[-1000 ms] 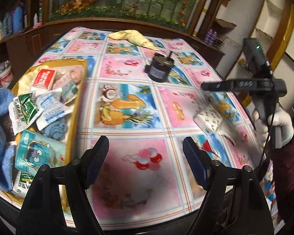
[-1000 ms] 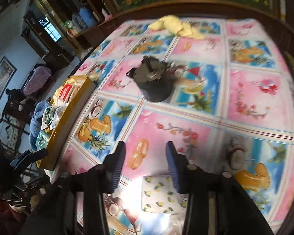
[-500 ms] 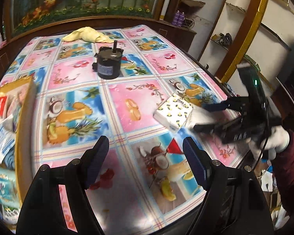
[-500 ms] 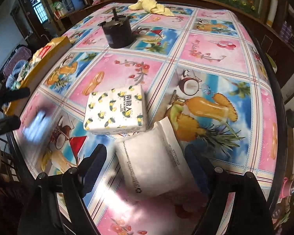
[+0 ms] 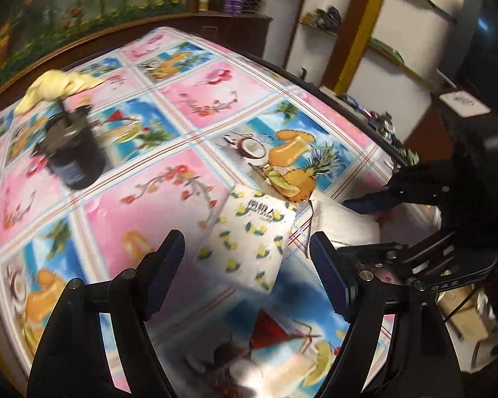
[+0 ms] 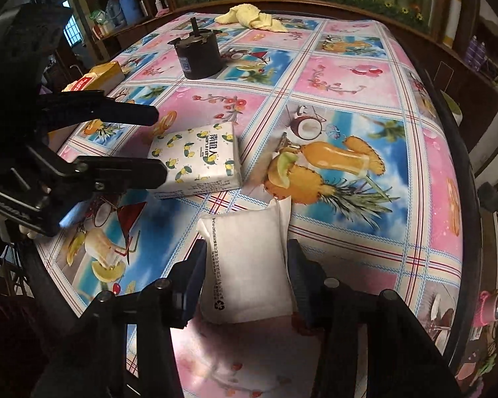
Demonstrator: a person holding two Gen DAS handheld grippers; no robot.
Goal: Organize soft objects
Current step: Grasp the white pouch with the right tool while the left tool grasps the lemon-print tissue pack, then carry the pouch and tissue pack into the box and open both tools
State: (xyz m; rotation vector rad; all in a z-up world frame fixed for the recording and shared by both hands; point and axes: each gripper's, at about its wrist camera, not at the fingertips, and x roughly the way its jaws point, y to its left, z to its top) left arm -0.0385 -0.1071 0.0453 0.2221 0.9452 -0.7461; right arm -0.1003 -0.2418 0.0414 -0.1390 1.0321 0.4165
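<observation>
A tissue pack with a lemon print [image 5: 249,248] [image 6: 199,162] lies on the fruit-patterned tablecloth. My left gripper [image 5: 249,272] is open, its fingers either side of the pack; it also shows in the right wrist view [image 6: 156,146]. A plain white pouch [image 6: 249,265] [image 5: 342,225] lies beside the pack near the table edge. My right gripper [image 6: 245,272] has its fingers on both sides of the pouch, touching or nearly touching it; whether it grips is unclear. It also shows in the left wrist view [image 5: 381,219].
A black cylindrical motor [image 6: 199,56] [image 5: 71,156] stands mid-table. A yellow cloth [image 6: 252,20] [image 5: 56,86] lies at the far edge. A yellow tray with packets [image 6: 96,79] sits at the left. The table's rim [image 6: 464,152] curves close on the right.
My left gripper has swung right and come down around the lemon-print pack. My right gripper has closed in around the white pouch.
</observation>
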